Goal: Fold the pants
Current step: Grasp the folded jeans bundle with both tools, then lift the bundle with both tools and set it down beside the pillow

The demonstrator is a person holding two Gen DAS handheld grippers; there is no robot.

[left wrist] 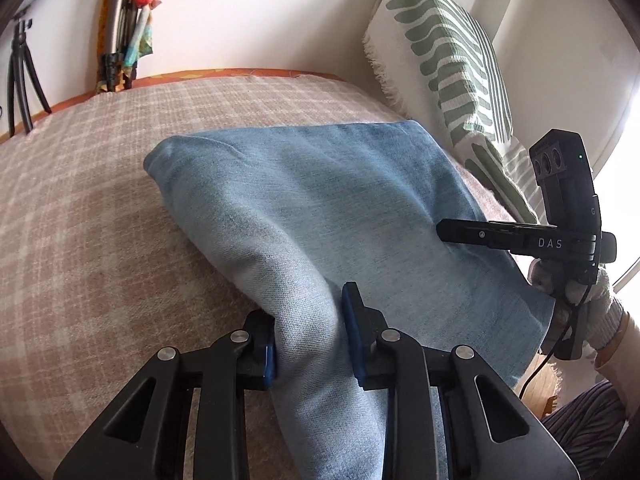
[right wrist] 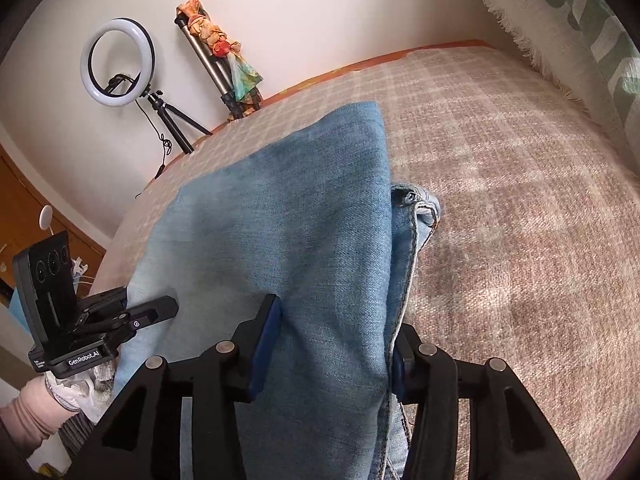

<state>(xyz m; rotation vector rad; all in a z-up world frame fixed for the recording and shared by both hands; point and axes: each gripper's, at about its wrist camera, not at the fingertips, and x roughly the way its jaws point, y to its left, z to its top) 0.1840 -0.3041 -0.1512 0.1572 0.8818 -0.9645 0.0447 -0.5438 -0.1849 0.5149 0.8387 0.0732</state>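
Note:
Light blue denim pants lie partly folded on a beige plaid blanket. My left gripper is shut on a raised fold of the pants at their near edge. My right gripper shows at the right of the left wrist view, against the pants' right side. In the right wrist view the right gripper is shut on a thick fold of the pants, with the waistband bunched beside it. The left gripper shows at the pants' left edge there.
A green-and-white patterned pillow leans on the wall at the right. A ring light on a tripod and a second tripod with a colourful scarf stand by the wall beyond the blanket. A wooden cabinet is at left.

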